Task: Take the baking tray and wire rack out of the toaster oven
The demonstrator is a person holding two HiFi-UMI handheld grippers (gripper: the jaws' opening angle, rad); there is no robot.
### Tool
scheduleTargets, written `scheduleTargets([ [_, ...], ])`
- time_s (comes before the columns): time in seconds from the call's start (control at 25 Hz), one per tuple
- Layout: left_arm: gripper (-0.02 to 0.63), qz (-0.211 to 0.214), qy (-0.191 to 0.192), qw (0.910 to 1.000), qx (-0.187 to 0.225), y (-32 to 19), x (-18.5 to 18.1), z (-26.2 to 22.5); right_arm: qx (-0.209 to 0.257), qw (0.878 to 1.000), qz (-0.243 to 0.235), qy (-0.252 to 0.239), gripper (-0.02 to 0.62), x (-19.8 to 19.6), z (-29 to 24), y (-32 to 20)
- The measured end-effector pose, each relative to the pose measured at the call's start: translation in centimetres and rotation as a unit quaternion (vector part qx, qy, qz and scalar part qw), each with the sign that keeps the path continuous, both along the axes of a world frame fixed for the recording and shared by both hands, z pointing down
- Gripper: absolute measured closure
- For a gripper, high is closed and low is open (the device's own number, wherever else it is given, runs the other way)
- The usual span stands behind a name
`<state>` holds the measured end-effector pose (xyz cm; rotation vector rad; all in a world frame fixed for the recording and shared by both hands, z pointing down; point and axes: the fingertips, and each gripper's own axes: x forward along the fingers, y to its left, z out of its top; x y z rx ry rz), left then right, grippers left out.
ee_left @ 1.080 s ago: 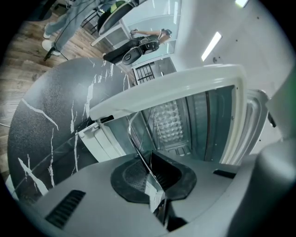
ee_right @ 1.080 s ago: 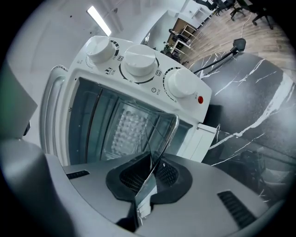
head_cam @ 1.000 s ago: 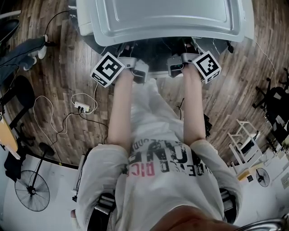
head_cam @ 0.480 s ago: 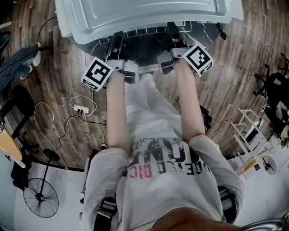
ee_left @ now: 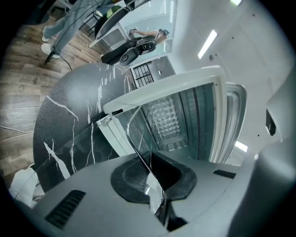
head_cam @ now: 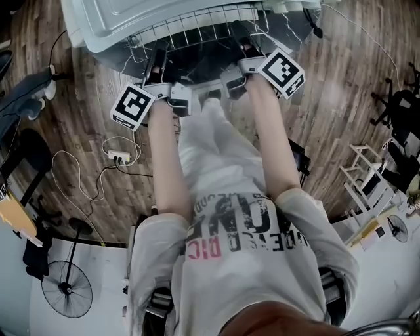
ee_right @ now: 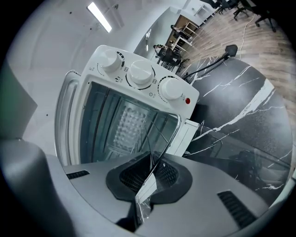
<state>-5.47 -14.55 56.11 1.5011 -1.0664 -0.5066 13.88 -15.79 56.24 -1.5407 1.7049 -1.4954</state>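
The white toaster oven (head_cam: 164, 20) stands at the top of the head view, its door open. A chrome wire rack (head_cam: 197, 27) sticks out of its mouth, partly drawn out. My left gripper (head_cam: 157, 64) is shut on the rack's front edge at the left, and my right gripper (head_cam: 246, 47) is shut on it at the right. In the left gripper view the rack's wire (ee_left: 134, 132) runs from the oven cavity (ee_left: 185, 115) into the shut left gripper (ee_left: 155, 185). The right gripper view shows the rack (ee_right: 166, 129) clamped in the right gripper (ee_right: 149, 178) below the oven's knobs (ee_right: 141, 74). I cannot make out the baking tray.
The oven stands on a round black marble table (ee_left: 69, 115) (ee_right: 245, 111). Its glass door (ee_right: 222, 152) hangs open below the rack. On the wooden floor lie a power strip (head_cam: 119, 156) and cables, with a fan (head_cam: 65, 289) at the lower left.
Both grippers have drawn back from the oven with the rack, and the wire grid now shows outside the oven mouth. The head camera has tilted, so the oven sits higher in the view.
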Motion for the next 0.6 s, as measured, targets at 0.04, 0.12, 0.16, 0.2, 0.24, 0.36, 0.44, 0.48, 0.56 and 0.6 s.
scheduleTargets([
  [0.04,0.598,0.001,-0.001,1.0,0.001,0.1,0.0,0.0,0.0,1.0,-0.002,0.0,0.583,0.0,0.0,0.2],
  [0.12,0.598,0.002,-0.003,1.0,0.002,0.5,-0.1,-0.1,0.002,1.0,-0.006,0.0,0.583,-0.1,-0.2,0.5],
  [0.16,0.598,0.002,-0.003,1.0,0.002,0.7,-0.1,-0.2,0.003,1.0,-0.008,0.0,0.583,-0.2,-0.2,0.7],
  [0.2,0.598,0.003,-0.003,1.0,0.002,1.0,-0.1,-0.3,0.003,1.0,-0.01,0.0,0.583,-0.2,-0.3,0.9],
  [0.24,0.598,0.004,-0.004,1.0,0.002,1.2,0.0,-0.3,0.003,1.0,-0.012,-0.001,0.583,-0.2,-0.3,1.2],
  [0.36,0.598,0.005,-0.005,1.0,0.001,1.7,0.1,-0.4,0.002,1.0,-0.016,-0.002,0.583,-0.1,-0.4,1.7],
  [0.44,0.598,0.004,-0.006,1.0,0.0,2.0,0.1,-0.4,0.002,1.0,-0.021,-0.002,0.583,-0.1,-0.4,1.9],
  [0.48,0.598,0.004,-0.006,1.0,0.001,2.1,0.1,-0.5,0.002,1.0,-0.023,-0.002,0.583,-0.2,-0.5,2.0],
  [0.56,0.598,0.002,-0.006,1.0,0.003,2.4,0.1,-0.5,0.001,1.0,-0.026,-0.003,0.583,-0.2,-0.6,2.3],
  [0.6,0.598,0.001,-0.006,1.0,0.004,2.5,0.1,-0.6,0.001,1.0,-0.026,-0.003,0.583,-0.2,-0.6,2.4],
])
